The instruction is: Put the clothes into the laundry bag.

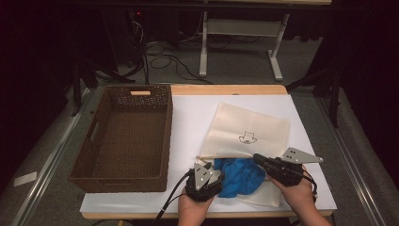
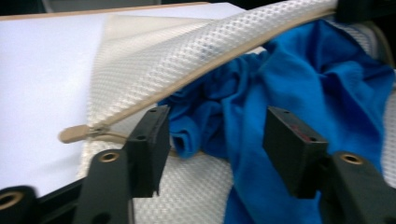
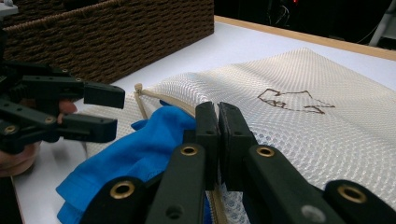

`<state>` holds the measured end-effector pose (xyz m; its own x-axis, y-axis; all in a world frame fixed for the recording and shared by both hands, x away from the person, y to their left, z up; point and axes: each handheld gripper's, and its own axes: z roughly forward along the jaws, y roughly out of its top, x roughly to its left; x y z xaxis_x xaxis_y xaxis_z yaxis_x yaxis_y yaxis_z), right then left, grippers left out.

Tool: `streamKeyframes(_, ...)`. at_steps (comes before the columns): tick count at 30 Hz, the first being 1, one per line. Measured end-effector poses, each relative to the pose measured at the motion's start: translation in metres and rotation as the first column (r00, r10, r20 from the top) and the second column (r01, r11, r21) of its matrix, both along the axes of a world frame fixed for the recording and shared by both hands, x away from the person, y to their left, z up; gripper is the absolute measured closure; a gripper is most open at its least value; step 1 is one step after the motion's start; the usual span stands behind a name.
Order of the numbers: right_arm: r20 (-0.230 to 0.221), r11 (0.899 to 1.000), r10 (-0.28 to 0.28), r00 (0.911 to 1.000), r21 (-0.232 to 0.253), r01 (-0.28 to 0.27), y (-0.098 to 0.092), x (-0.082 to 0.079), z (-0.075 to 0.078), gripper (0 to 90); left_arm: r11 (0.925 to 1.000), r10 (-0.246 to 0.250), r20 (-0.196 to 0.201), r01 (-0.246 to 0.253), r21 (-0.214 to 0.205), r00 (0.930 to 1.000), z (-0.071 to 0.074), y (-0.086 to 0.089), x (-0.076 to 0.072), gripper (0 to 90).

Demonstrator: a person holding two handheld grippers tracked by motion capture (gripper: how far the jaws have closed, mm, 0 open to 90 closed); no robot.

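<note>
- White sheeting covers the surface (image 1: 197, 113), with a dark woven basket (image 1: 127, 136) at its left.
- Right claw (image 3: 218, 140) is pinched tight on the upper zipper edge of the cream mesh bag (image 1: 251, 129), holding its mouth up.
- Left claw (image 2: 215, 140) stands half open, gripping nothing, nearest the crumpled blue cloth (image 2: 289, 88), which lies just ahead, half inside the bag's mouth.

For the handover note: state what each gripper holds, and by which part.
The right gripper pinches the mesh bag at its zipper edge. The left gripper is open over the blue cloth, holding nothing.
</note>
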<state>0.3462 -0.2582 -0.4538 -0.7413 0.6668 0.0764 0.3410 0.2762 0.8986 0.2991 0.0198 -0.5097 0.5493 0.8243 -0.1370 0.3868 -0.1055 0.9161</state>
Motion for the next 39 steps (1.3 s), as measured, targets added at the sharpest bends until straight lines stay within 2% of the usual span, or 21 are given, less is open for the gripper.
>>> streamKeyframes(4,0.002,1.000,0.003,1.0000,0.004,-0.003,-0.001,0.000,0.000,88.6,0.9996,-0.020,0.004,0.021,-0.020,0.9998,0.001,-0.004,-0.007,29.8)
streamKeyframes(7,-0.002,1.000,0.000,1.0000,0.007,0.000,0.000,0.000,0.000,88.6,0.9989,-0.042,0.007,0.042,-0.020,0.9991,0.001,-0.010,-0.011,22.0)
streamKeyframes(10,-0.002,1.000,0.000,1.0000,0.006,0.000,0.000,0.000,0.000,88.5,0.9960,-0.088,-0.009,0.088,-0.010,0.9960,0.002,-0.020,-0.014,19.0)
streamKeyframes(15,0.005,1.000,0.000,1.0000,0.002,0.000,-0.001,-0.001,0.001,88.6,0.9897,-0.129,-0.053,0.132,0.055,0.9902,-0.006,-0.034,-0.013,19.7)
streamKeyframes(18,0.002,1.000,-0.006,1.0000,0.007,0.006,-0.001,-0.001,0.001,88.5,0.9877,-0.136,-0.082,0.142,0.066,0.9873,-0.009,-0.038,-0.011,22.5)
streamKeyframes(20,0.001,1.000,-0.004,1.0000,0.009,0.004,-0.001,0.000,0.001,88.6,0.9846,-0.143,-0.114,0.153,0.085,0.9832,-0.011,-0.042,-0.010,24.7)
streamKeyframes(24,0.002,1.000,-0.010,1.0000,0.007,0.010,0.001,-0.001,0.002,88.6,0.9752,-0.151,-0.122,0.168,0.144,0.9810,-0.012,-0.050,-0.009,27.5)
streamKeyframes(27,0.009,1.000,-0.011,0.9999,0.005,0.011,0.000,-0.003,0.002,88.6,0.9654,-0.139,-0.152,0.168,0.199,0.9786,-0.012,-0.057,-0.006,31.7)
streamKeyframes(29,0.008,1.000,-0.009,0.9999,0.005,0.009,0.000,-0.002,0.002,88.5,0.9571,-0.138,-0.167,0.174,0.231,0.9763,-0.012,-0.060,-0.004,37.9)
streamKeyframes(32,0.007,1.000,-0.005,1.0000,0.005,0.005,0.001,-0.002,0.001,88.6,0.9544,-0.131,-0.177,0.172,0.244,0.9755,-0.012,-0.062,-0.002,50.9)
streamKeyframes(33,0.007,1.000,-0.004,1.0000,0.004,0.004,0.001,-0.002,0.001,88.6,0.9547,-0.134,-0.178,0.175,0.240,0.9749,-0.011,-0.061,-0.001,56.7)
streamKeyframes(36,0.006,1.000,0.002,1.0000,0.004,-0.002,0.001,-0.003,0.001,88.6,0.9620,-0.130,-0.181,0.168,0.215,0.9749,-0.011,-0.059,0.002,76.7)
streamKeyframes(39,0.006,1.000,0.007,1.0000,0.003,-0.007,0.001,-0.004,0.000,88.6,0.9681,-0.128,-0.174,0.161,0.192,0.9764,-0.011,-0.056,0.003,80.0)
